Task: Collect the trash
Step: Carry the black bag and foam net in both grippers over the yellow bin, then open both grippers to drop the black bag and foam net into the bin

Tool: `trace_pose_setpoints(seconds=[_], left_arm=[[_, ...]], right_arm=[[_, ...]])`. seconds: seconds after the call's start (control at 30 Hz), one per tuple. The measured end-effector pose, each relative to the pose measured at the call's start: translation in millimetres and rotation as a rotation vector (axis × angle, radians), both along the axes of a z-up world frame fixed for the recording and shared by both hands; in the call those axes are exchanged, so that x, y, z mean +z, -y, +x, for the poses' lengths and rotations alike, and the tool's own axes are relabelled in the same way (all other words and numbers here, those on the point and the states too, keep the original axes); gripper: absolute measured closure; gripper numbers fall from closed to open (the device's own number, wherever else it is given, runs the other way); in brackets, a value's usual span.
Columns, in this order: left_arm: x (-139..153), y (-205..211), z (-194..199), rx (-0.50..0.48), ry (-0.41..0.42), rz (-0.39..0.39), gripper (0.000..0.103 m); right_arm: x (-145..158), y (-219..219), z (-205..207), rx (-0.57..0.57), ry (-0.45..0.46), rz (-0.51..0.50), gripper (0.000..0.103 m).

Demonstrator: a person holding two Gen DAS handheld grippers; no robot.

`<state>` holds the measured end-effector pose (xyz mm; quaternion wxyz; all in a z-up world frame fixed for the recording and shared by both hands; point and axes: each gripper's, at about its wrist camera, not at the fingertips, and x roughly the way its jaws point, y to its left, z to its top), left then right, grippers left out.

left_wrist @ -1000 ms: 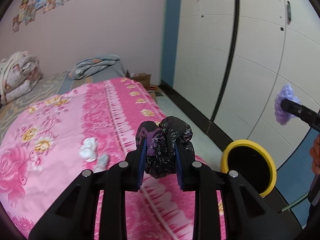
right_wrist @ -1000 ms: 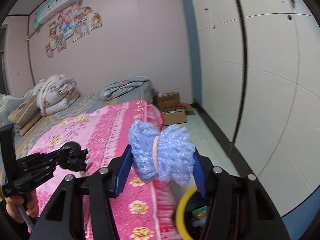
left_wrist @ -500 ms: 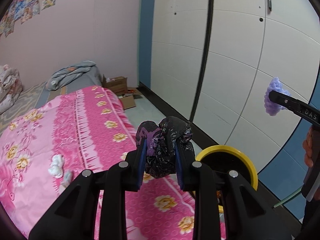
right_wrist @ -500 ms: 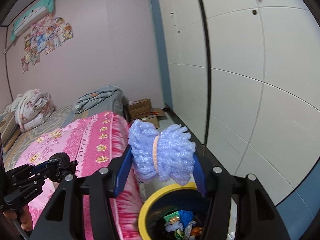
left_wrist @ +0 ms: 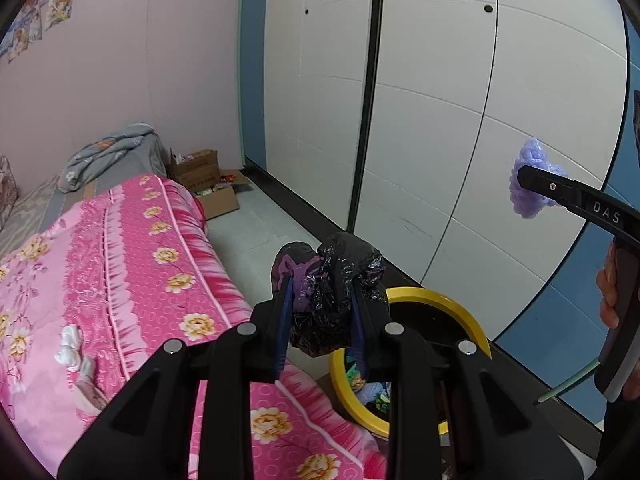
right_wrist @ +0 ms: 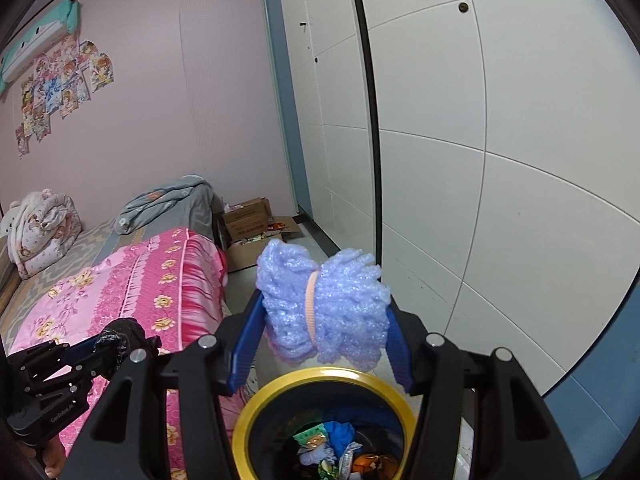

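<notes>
Grippers clamp black bag (left_wrist: 334,298) & purple wad (right_wrist: 326,306) above bin (right_wrist: 320,376).

1. Far wall (right_wrist: 180,120): pale pink, with a cluster of cartoon posters (right_wrist: 60,84) below a wall-mounted air conditioner (right_wrist: 36,40).
2. Right side: white panelled wardrobe doors (left_wrist: 420,120) with black seams, blue strip (left_wrist: 252,60) at the corner.
3. Floor (left_wrist: 256,220): light tile.
4. Bed (left_wrist: 120,260) with pink floral cover; folded quilts (right_wrist: 40,224) at the far end.
5. Open cardboard boxes (right_wrist: 252,220) beside the bed.
</notes>
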<state>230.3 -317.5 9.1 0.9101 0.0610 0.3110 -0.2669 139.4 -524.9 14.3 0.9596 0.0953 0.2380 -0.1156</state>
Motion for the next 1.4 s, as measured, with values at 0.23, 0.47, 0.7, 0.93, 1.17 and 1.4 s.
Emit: trace_pose_setpoints(seconds=[0.23, 0.47, 0.7, 0.93, 1.17, 1.4], left_arm=[[-26.5, 26.9, 7.8, -0.032, -0.047, 0.006, 0.078], [-61.5, 50.7, 17.2, -0.051, -0.103, 0.022, 0.078], [-86.8, 65.3, 23.3, -0.072, -0.151, 0.039, 0.078], [-87.3, 71.1, 21.9, -0.089, -0.154, 0.018, 0.071], [-87.6, 65.3, 24.4, -0.086, -0.171, -0.018, 0.047], [-80.2, 54.1, 22.2, -0.063, -0.138, -0.026, 0.031]], right_arm=[[-29.1, 14.0, 10.7, -0.008, -0.047, 0.031, 0.050], [-57.6, 26.9, 25.1, -0.017, -0.100, 0.061, 0.050], [-77.5, 34.7, 31.4, -0.021, -0.129, 0.079, 0.050], [-76.3, 35.5, 30.2, -0.026, -0.112, 0.069, 0.045], [-76.3, 38.7, 24.6, -0.052, -0.101, 0.071, 0.030], [-71.3, 37.6, 16.9, -0.073, -0.092, 0.061, 0.029]])
